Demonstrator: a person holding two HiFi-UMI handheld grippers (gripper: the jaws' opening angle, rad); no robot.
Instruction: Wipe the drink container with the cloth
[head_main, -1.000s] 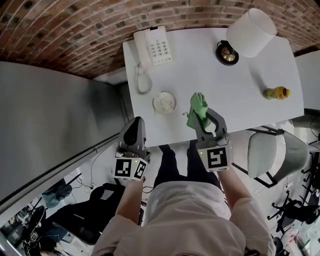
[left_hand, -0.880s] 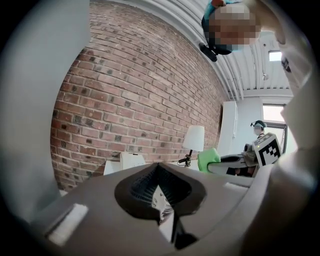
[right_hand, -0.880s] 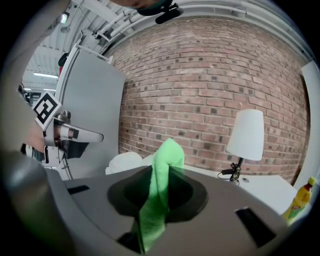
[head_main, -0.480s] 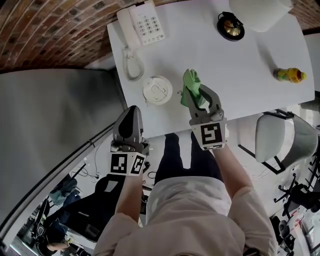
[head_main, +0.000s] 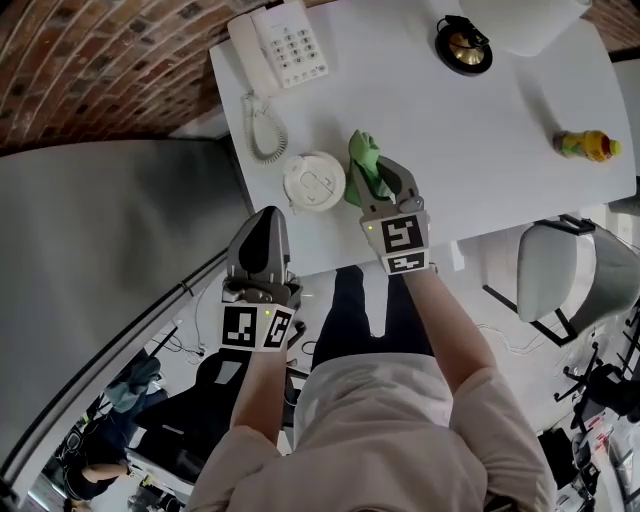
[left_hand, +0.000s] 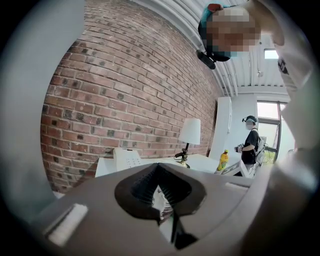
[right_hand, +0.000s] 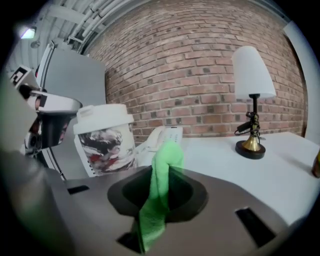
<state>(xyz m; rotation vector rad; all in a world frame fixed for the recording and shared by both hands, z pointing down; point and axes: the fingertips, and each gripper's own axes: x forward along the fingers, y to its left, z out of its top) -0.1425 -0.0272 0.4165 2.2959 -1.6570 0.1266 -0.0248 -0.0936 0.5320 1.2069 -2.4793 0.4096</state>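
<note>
Right gripper (head_main: 376, 178) clamped on green cloth (head_main: 361, 160), just beside lidded cup (head_main: 314, 181), cup's printed side visible only in right gripper view, left gripper (head_main: 266, 222) jaws together, empty

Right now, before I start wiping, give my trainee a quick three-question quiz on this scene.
1. True or false: the right gripper is shut on the green cloth.
2. Which thing stands nearest that cloth? A lidded cup; B yellow bottle; C lamp.
3. Fill in: the left gripper, jaws together, holds ____.
Key: 1 true; 2 A; 3 nothing.
</note>
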